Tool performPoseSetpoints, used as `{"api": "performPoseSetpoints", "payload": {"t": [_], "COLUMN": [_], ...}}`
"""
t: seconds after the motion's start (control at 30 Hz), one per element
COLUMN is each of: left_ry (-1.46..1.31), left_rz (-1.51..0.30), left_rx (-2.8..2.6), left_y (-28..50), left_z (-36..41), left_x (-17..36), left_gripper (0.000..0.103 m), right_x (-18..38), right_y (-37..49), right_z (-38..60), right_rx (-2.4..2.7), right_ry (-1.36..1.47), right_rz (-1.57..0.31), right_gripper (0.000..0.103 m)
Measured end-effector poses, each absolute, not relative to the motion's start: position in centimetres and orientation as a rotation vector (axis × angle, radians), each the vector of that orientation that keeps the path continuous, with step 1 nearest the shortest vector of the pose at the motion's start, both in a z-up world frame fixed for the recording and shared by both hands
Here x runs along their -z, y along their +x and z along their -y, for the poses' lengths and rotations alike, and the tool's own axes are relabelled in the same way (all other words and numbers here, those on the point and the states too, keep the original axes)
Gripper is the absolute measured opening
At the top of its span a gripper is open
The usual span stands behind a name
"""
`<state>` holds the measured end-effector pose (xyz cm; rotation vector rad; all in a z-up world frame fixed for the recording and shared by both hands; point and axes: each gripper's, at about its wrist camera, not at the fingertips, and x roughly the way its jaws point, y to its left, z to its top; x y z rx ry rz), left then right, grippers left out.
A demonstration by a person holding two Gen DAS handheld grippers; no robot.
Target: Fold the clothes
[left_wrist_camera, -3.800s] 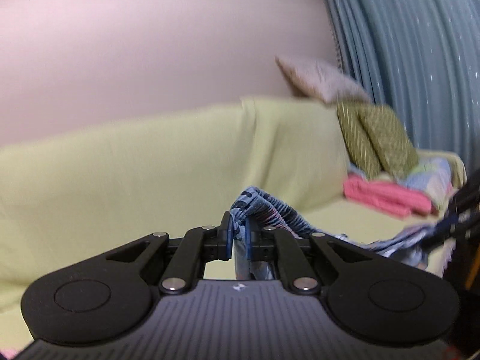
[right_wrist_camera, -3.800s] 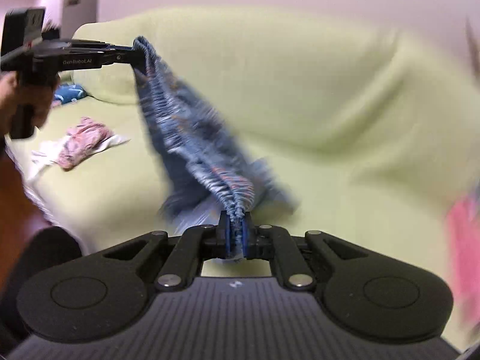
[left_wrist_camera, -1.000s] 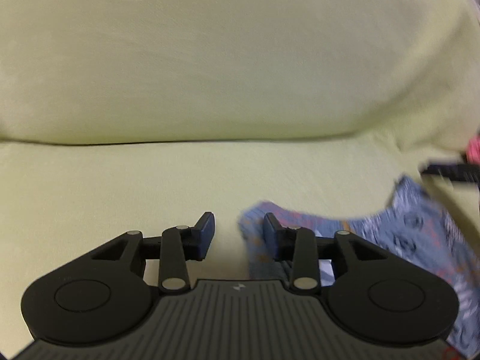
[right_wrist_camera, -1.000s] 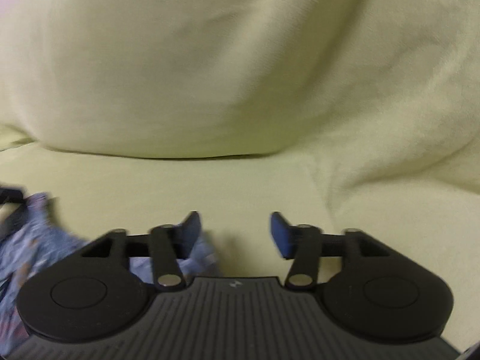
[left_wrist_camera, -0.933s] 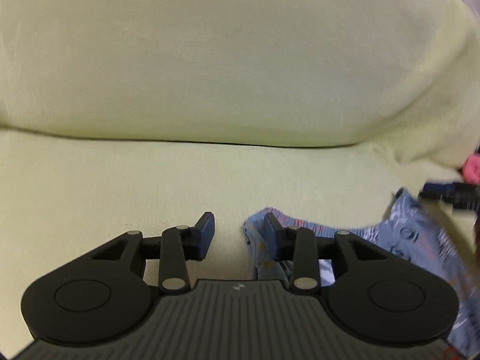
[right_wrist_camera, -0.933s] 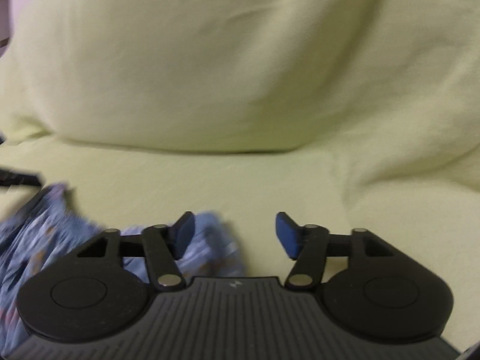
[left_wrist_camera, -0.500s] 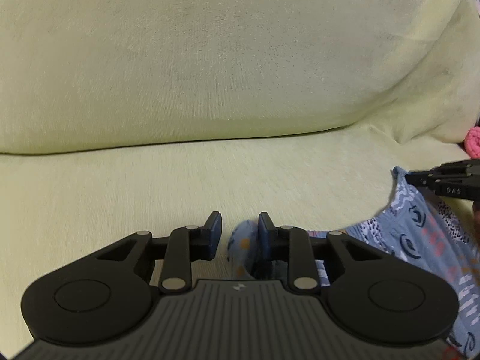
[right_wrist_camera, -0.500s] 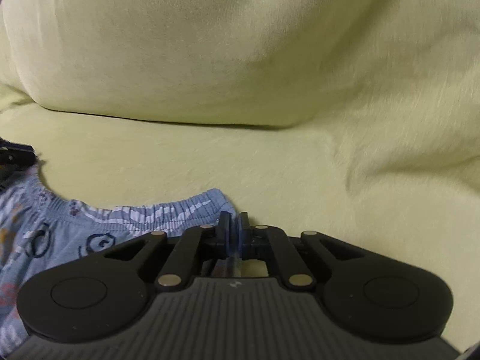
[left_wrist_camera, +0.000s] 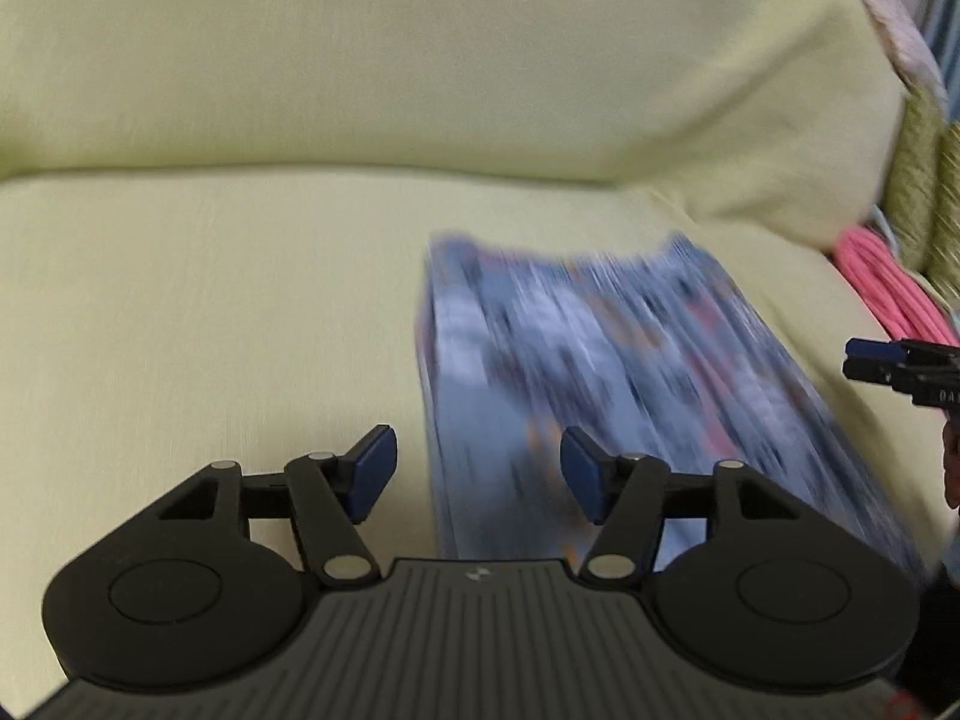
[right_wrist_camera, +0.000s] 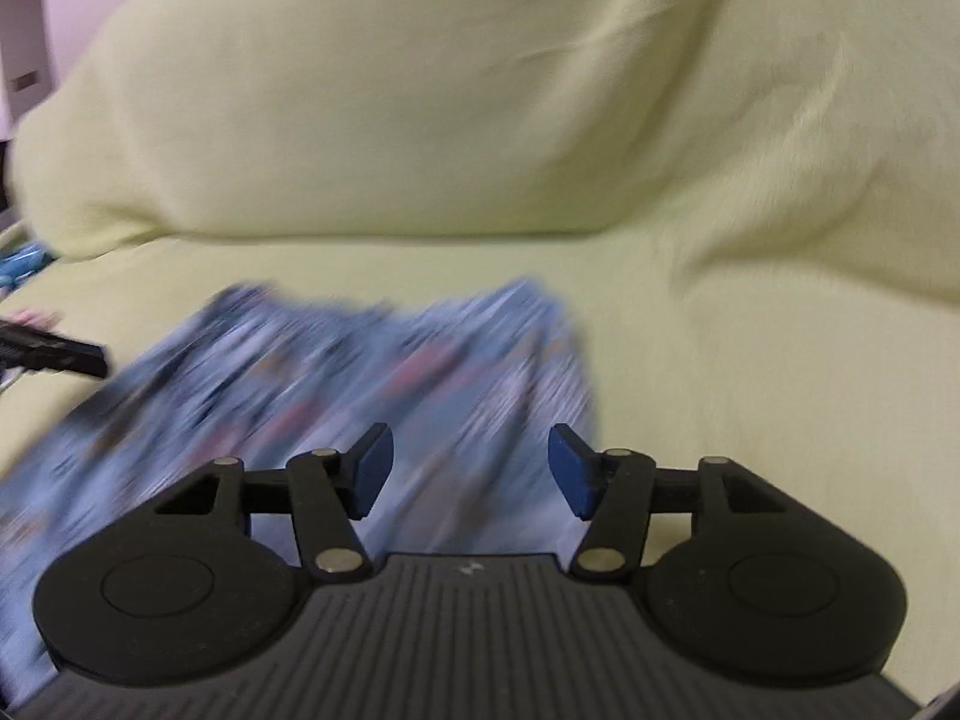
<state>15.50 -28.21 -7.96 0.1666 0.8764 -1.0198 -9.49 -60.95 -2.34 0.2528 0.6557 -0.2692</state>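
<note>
Blue patterned cloth garment (left_wrist_camera: 630, 384), smeared by motion blur, lies flat on the pale yellow-green sofa seat (left_wrist_camera: 210, 312), just ahead of both tools. The left gripper (left_wrist_camera: 479, 474) has just been opening and stands half spread with nothing clamped; the garment's left edge runs between its fingers without touching the pads. The right gripper (right_wrist_camera: 469, 468) has likewise just been opening and grips nothing, the fabric's right part lying ahead of and under its fingers. From here the risk is a crooked fold: the blur hides the hem and corners, so the cloth may be bunched rather than squared. Closing on one layer, or off the corner, would drag the garment askew across the seat.
</note>
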Motion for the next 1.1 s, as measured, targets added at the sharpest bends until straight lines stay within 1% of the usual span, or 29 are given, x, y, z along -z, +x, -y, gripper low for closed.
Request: {"api": "performPoseSetpoints", "payload": {"t": [0.17, 0.23, 0.27, 0.3, 0.33, 0.37, 0.4, 0.43, 0.47, 0.5, 0.57, 0.6, 0.63, 0.67, 0.7, 0.87, 0.97, 1.03, 1.07, 1.1], "left_ry": [0.178, 0.247, 0.294, 0.335, 0.346, 0.336, 0.335, 0.340, 0.346, 0.311, 0.209, 0.169, 0.141, 0.125, 0.128, 0.230, 0.300, 0.340, 0.361, 0.375], "left_rz": [-0.935, -0.944, -0.924, -0.905, -0.905, -0.911, -0.907, -0.899, -0.892, -0.894, -0.902, -0.903, -0.908, -0.916, -0.924, -0.961, -0.929, -0.908, -0.898, -0.889], "left_rx": [1.029, 1.009, 0.986, 0.957, 0.928, 0.902, 0.863, 0.828, 0.795, 0.792, 0.816, 0.837, 0.855, 0.865, 0.869, 0.899, 0.883, 0.872, 0.870, 0.871], "left_y": [11.0, 9.4, 8.7, 8.3, 8.2, 8.4, 8.5, 8.7, 8.8, 8.9, 8.9, 8.8, 8.6, 8.5, 8.4, 7.3, 6.3, 5.7, 5.4, 5.2], "left_z": [24.4, 24.3, 23.8, 23.4, 22.9, 22.2, 21.6, 21.2, 20.7, 20.1, 18.9, 18.5, 18.4, 18.5, 18.7, 20.0, 20.5, 21.0, 21.3, 21.4], "left_x": [8.8, 9.4, 9.5, 9.4, 9.2, 9.1, 9.0, 8.9, 8.8, 8.7, 8.1, 7.8, 7.8, 7.9, 8.1, 9.4, 9.7, 9.7, 9.7, 9.7], "left_gripper": [0.063, 0.058, 0.043, 0.022, 0.018, 0.010, 0.007, 0.002, 0.002, 0.002, 0.002, 0.009, 0.018, 0.046, 0.060, 0.061, 0.061, 0.060, 0.055, 0.034], "right_x": [3.8, 4.9, 5.5, 5.9, 5.8, 5.6, 5.5, 5.4, 5.2, 5.0, 4.6, 4.4, 4.2, 4.0, 4.0, 4.3, 5.6, 6.7, 7.1, 7.4], "right_y": [-16.0, -17.8, -18.5, -19.2, -19.9, -20.6, -21.1, -21.7, -22.2, -22.5, -23.2, -23.5, -23.7, -23.6, -23.6, -24.9, -25.0, -24.5, -24.2, -23.8], "right_z": [55.3, 55.0, 55.0, 55.2, 55.3, 55.5, 55.5, 55.5, 55.4, 55.4, 55.2, 55.0, 54.8, 54.8, 54.9, 57.9, 59.9, 60.5, 60.7, 60.9], "right_rx": [0.248, 0.275, 0.303, 0.333, 0.353, 0.383, 0.428, 0.464, 0.499, 0.520, 0.516, 0.517, 0.518, 0.527, 0.540, 0.620, 0.631, 0.601, 0.583, 0.568], "right_ry": [0.254, 0.287, 0.289, 0.296, 0.306, 0.309, 0.287, 0.270, 0.254, 0.251, 0.277, 0.284, 0.291, 0.295, 0.302, 0.404, 0.463, 0.481, 0.483, 0.489], "right_rz": [-0.754, -0.810, -0.850, -0.894, -0.892, -0.902, -0.913, -0.915, -0.916, -0.921, -0.900, -0.882, -0.863, -0.835, -0.806, -0.723, -0.712, -0.713, -0.714, -0.721], "right_gripper": [0.054, 0.053, 0.045, 0.042, 0.034, 0.018, 0.013, 0.012, 0.006, 0.004, 0.006, 0.007, 0.019, 0.038, 0.041, 0.041, 0.041, 0.039, 0.036, 0.027]}}
